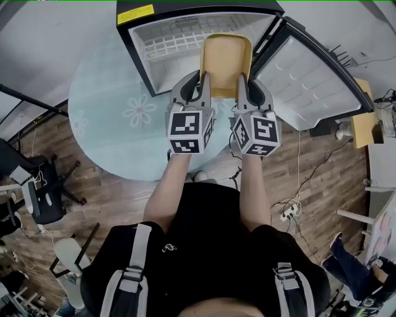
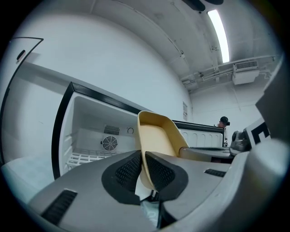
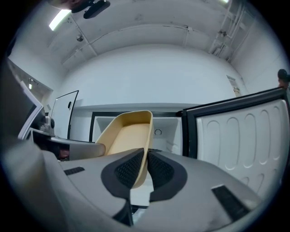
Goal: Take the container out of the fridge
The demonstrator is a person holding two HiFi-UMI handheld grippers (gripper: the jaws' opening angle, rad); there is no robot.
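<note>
Head view: tan container [image 1: 226, 62] upper centre, left gripper [image 1: 201, 83] & right gripper [image 1: 245, 83] each pinching a side wall; looks nearly clear of open mini fridge [image 1: 185, 8], pull-back left

Our head camera looks steeply down over both arms onto the open fridge [image 1: 198, 8]. The cameras on the left gripper [image 1: 201, 79] and right gripper [image 1: 242, 79] sit close behind their jaws, facing into it (tilted slightly up, catching ceiling). All three views share the container [image 1: 226, 59] and the fridge interior.

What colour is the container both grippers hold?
Plain mustard yellow; the container shows best in the head view.
</note>
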